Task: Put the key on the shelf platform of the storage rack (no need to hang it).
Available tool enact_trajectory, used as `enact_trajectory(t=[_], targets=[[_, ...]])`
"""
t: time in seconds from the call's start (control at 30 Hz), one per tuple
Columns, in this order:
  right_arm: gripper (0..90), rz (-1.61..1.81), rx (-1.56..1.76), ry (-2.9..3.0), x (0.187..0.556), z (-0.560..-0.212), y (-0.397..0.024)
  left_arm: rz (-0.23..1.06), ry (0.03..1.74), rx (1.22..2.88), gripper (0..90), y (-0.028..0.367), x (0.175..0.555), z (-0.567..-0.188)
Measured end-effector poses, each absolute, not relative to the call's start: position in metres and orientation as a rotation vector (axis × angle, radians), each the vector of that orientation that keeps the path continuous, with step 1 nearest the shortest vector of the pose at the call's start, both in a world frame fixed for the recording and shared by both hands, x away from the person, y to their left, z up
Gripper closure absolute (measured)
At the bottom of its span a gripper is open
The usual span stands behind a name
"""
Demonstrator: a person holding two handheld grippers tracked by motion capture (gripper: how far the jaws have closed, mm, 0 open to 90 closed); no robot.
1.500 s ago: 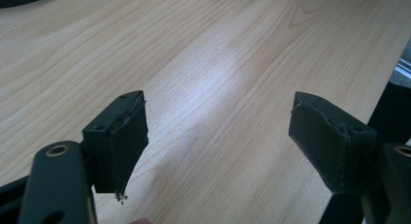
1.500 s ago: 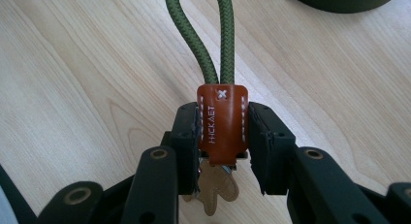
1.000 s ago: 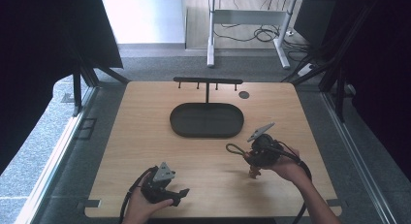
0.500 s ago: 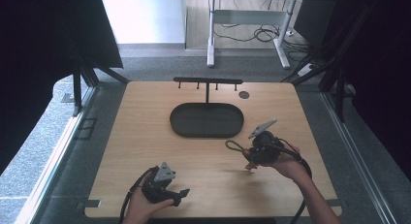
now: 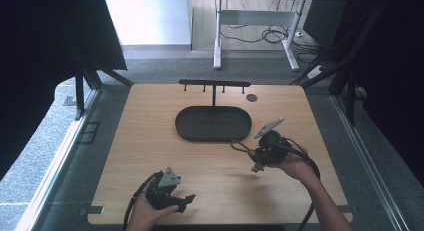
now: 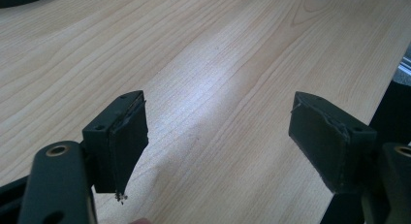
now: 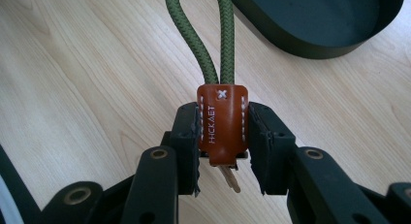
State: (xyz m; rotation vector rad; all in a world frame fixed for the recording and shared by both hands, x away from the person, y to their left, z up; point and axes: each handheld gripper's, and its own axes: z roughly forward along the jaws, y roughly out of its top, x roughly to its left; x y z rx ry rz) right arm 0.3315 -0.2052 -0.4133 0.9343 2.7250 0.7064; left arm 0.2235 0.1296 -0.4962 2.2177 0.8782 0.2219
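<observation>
Your right gripper [image 5: 259,158] pinches a brown leather key fob [image 7: 222,123] with a green cord loop above the pale wood table [image 5: 150,141] near its right edge, beside a dark oval tray [image 5: 213,123]; your left gripper [image 5: 186,201], jaws spread, rests by the near edge.

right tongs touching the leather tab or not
Touching. In the right gripper view both pads press the sides of the leather tab, and the green cord loops out ahead.
</observation>
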Motion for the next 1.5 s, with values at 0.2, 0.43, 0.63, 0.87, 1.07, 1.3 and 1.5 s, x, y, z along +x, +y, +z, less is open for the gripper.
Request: enact_trajectory(t=[0.2,0.43,0.63,0.87,1.07,1.3,1.5], targets=[[66.6,0.706,0.923,2.726,0.333,-0.411,-0.202,0.222,0.875,2.220,22.4,0.129,0.223,-0.496],[66.6,0.700,0.923,2.727,0.335,-0.409,-0.201,0.219,0.876,2.222,22.4,0.129,0.224,-0.497],[66.6,0.698,0.918,2.726,0.338,-0.409,-0.200,0.220,0.875,2.222,22.4,0.129,0.224,-0.496],[66.6,0.691,0.925,2.726,0.340,-0.406,-0.197,0.218,0.874,2.222,22.4,0.129,0.224,-0.496],[66.6,0.691,0.920,2.729,0.343,-0.403,-0.192,0.218,0.873,2.222,22.4,0.129,0.224,-0.496],[66.6,0.684,0.911,2.732,0.349,-0.398,-0.186,0.218,0.874,2.221,22.4,0.129,0.224,-0.496],[66.6,0.684,0.906,2.731,0.355,-0.393,-0.181,0.218,0.871,2.222,22.3,0.129,0.223,-0.496]])
